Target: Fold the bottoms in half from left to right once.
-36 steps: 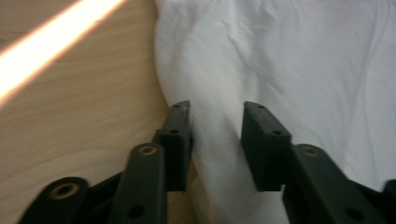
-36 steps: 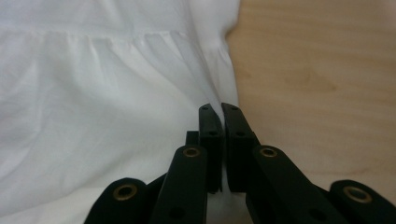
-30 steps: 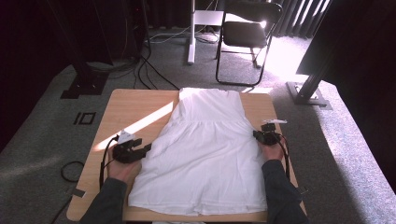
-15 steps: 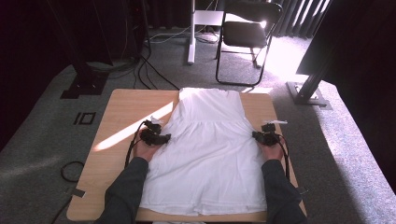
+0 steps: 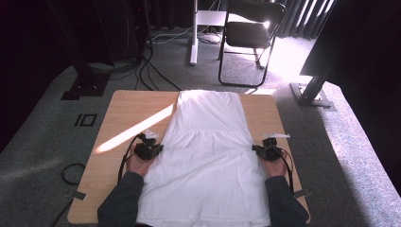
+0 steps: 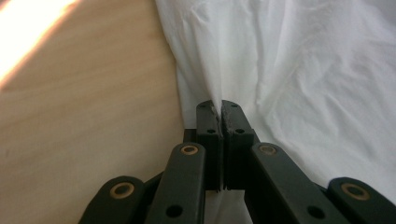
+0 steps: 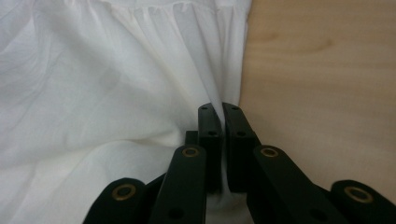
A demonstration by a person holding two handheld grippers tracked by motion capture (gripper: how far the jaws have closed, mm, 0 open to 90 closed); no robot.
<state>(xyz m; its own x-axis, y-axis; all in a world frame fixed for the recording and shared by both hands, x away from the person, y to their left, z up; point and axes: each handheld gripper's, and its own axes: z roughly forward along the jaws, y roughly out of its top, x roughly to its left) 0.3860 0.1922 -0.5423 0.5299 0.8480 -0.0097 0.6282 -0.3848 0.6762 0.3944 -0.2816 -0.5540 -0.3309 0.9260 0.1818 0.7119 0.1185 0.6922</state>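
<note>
Wooden table [image 5: 118, 118] under a stripe of sunlight, and spread flat down its middle lies the white dress [image 5: 208, 156], hem toward the person, bodice running to the far edge. Nearest us, both forearms come in along the skirt's sides. The left claw [image 5: 156, 149] is clamped on the dress's left side edge just below the gathered waist seam; in the left gripper view [image 6: 221, 106] its jaws stand together with a pinch of white cloth between them. The right claw [image 5: 257, 150] is likewise clamped on the opposite edge, cloth caught between its closed jaws in the right gripper view [image 7: 221, 109]. So both grips look made, and the dress is not yet lifted or folded; my guess is that a fold or a lift is all still to come. Against a second ago, the left hand has come in from the bare table to the edge, its jaws just closing on the fabric, while the right has barely shifted. Beyond the table, a black chair [image 5: 253, 35] stands on grey carpet.
</note>
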